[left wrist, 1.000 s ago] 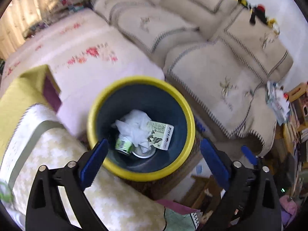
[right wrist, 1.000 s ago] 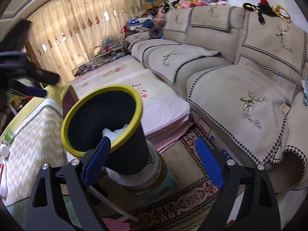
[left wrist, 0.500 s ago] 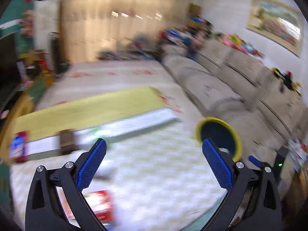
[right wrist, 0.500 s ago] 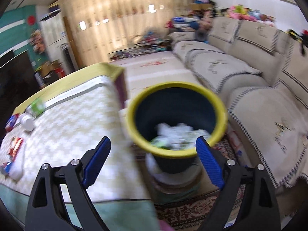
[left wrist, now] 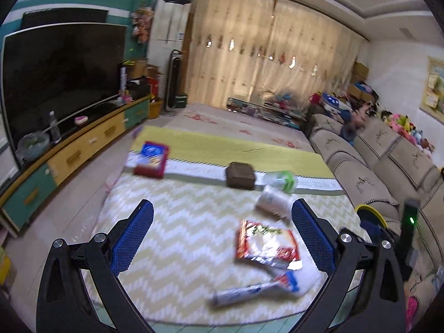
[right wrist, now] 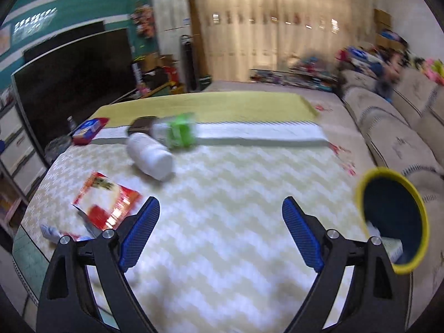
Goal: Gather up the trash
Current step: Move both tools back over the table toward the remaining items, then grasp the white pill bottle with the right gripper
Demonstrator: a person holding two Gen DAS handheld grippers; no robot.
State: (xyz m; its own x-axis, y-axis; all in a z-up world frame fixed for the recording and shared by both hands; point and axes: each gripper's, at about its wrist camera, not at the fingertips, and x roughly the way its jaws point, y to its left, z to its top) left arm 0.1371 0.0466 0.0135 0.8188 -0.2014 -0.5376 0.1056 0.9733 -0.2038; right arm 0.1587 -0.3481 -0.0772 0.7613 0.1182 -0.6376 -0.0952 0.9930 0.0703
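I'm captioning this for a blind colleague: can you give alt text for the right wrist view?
The open, empty right gripper hovers over a table with a zigzag-patterned cloth. A red snack wrapper, a white bottle on its side and a green-labelled bottle lie at left. A yellow-rimmed bin stands at right, beside a sofa.

1. The left gripper [left wrist: 222,236] is spread wide, its jaws well apart with nothing between them.
2. Its blue fingertips [left wrist: 310,236] point forward and slightly downward, angled outward from the black arms.
3. The right gripper [right wrist: 220,230] is likewise spread wide and holds nothing.
4. Its blue pads [right wrist: 140,234] face each other across the gap, with the black linkage and silver pivot bolts visible behind them.
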